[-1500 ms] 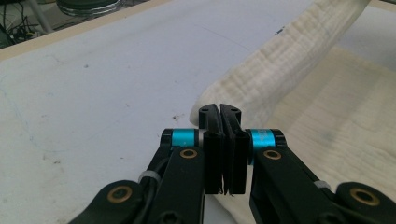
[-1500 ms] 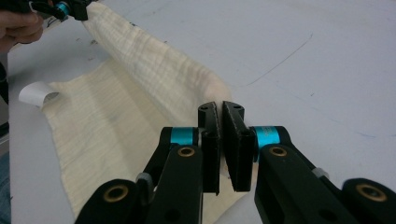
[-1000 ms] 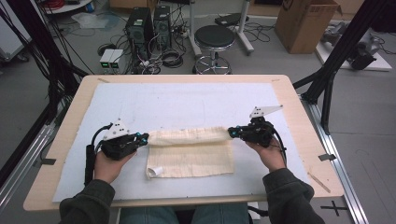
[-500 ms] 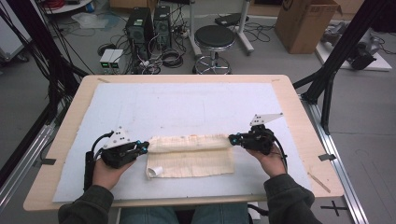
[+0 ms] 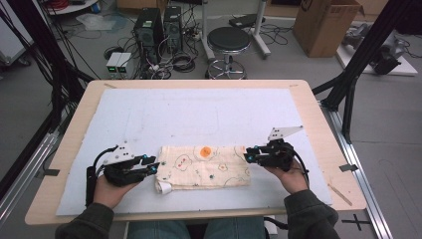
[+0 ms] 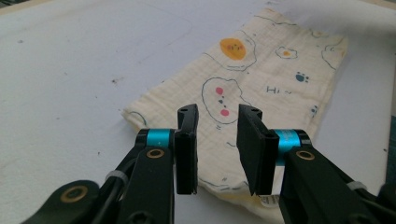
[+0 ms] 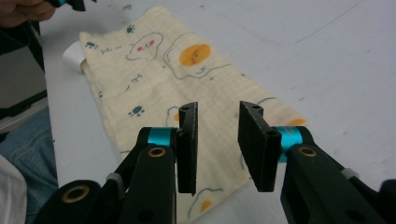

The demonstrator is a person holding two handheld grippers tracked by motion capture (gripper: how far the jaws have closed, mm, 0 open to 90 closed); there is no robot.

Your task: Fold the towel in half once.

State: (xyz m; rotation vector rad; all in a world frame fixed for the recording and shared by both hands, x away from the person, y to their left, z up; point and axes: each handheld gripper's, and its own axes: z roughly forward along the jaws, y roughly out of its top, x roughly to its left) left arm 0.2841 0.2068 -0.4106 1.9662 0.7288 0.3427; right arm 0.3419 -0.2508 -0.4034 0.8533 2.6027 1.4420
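A workshop floor strewn with cables, computer towers [image 5: 158, 30], a round black stool [image 5: 228, 41] and a cardboard box [image 5: 326, 25] is being shown beyond a wooden table [image 5: 323, 124], most of which is being covered by a pale blue-white mat [image 5: 199, 114]. A folded cream cloth [image 5: 204, 167] printed with fried eggs, paw prints and small faces is lying flat on the mat near the table's front edge, between the two grippers, its long sides running left to right. A white label [image 5: 163, 187] is being seen at its front left corner. The left gripper [image 5: 152, 168] is being held just beside the cloth's left end, and in the left gripper view its jaws are being kept apart with nothing between them, poised over the cloth's near edge [image 6: 219, 154]. The right gripper [image 5: 247, 155] is being held at the cloth's right end, and in the right gripper view its jaws are likewise standing apart and gripping nothing, above that end of the cloth [image 7: 219, 154]. Each gripper is being held in one of the person's hands, the forearms being covered by dark green sleeves [image 5: 308, 214].
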